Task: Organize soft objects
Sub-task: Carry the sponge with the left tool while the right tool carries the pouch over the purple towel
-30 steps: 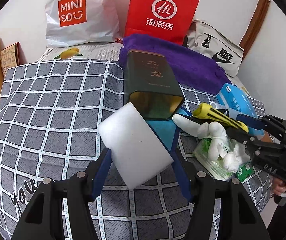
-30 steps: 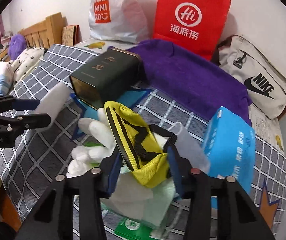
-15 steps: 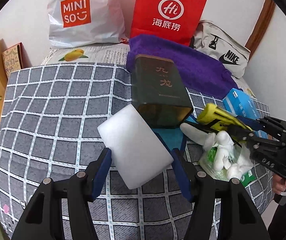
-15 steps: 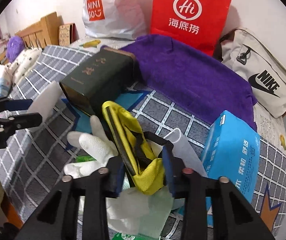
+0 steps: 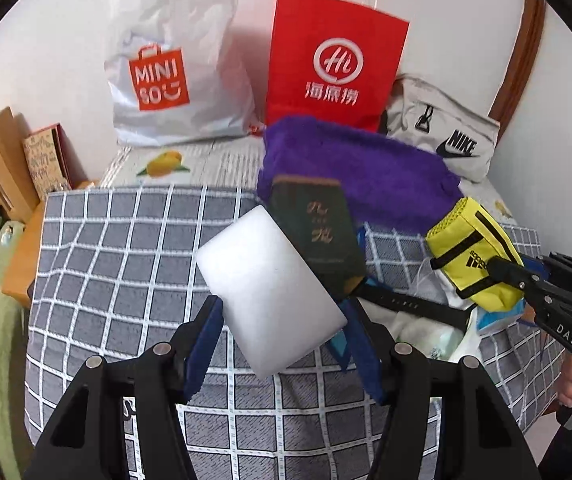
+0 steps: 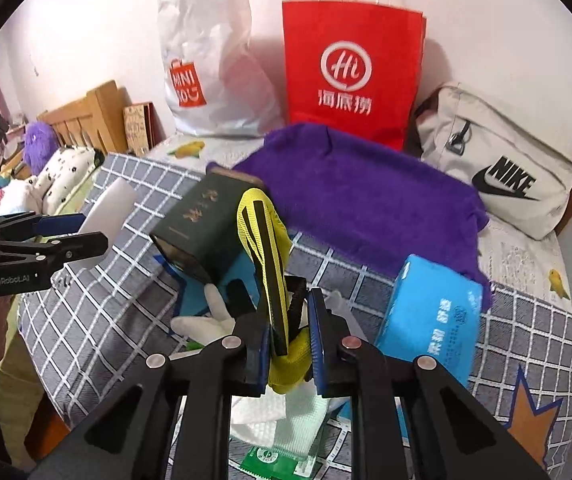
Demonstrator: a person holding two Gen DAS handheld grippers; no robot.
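The right gripper [image 6: 288, 344] is closing its jaws on the yellow pouch [image 6: 270, 264], whose long axis runs straight ahead and up from the pads. The left gripper [image 5: 282, 332] pinches the white sponge [image 5: 268, 290], which juts forward between its jaws, above the checked blanket [image 5: 118, 264].

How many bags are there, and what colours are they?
White bag: 1
Red bag: 1
Beige bag: 1
Yellow pouch, pinched in the closing right gripper: 1
Total: 4
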